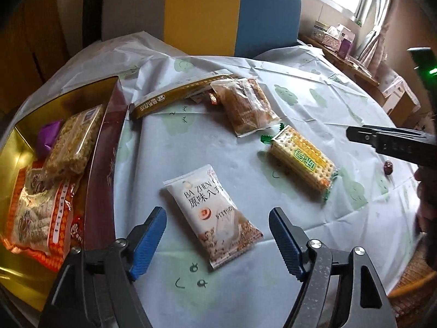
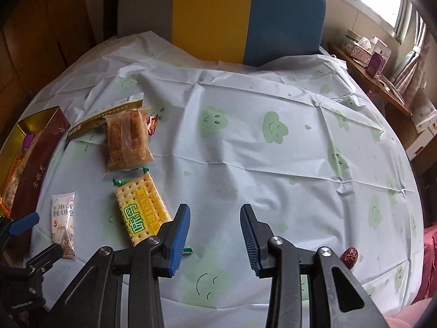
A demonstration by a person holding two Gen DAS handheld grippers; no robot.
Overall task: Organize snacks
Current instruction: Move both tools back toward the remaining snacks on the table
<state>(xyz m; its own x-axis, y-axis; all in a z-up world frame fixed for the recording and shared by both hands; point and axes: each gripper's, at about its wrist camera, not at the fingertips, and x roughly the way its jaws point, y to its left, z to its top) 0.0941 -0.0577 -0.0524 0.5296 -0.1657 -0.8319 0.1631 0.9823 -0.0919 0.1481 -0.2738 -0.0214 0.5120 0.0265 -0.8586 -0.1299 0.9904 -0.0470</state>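
My left gripper (image 1: 217, 216) is open, its blue pads either side of a white snack packet (image 1: 213, 216) lying on the table; the packet also shows in the right wrist view (image 2: 64, 222). A yellow cracker pack (image 1: 301, 158) (image 2: 142, 209) and a clear pack of brown pastry (image 1: 247, 106) (image 2: 127, 139) lie beyond. A gold-lined box (image 1: 108, 147) (image 2: 35, 161) at the left holds several snacks. My right gripper (image 2: 215, 210) is open and empty over bare cloth, right of the cracker pack.
A long gold carton (image 1: 177, 95) and a small red candy (image 2: 152, 125) lie by the pastry pack. A red date (image 2: 349, 256) sits near the right table edge. A yellow-and-blue chair (image 2: 245, 13) stands behind the round table (image 2: 273, 164).
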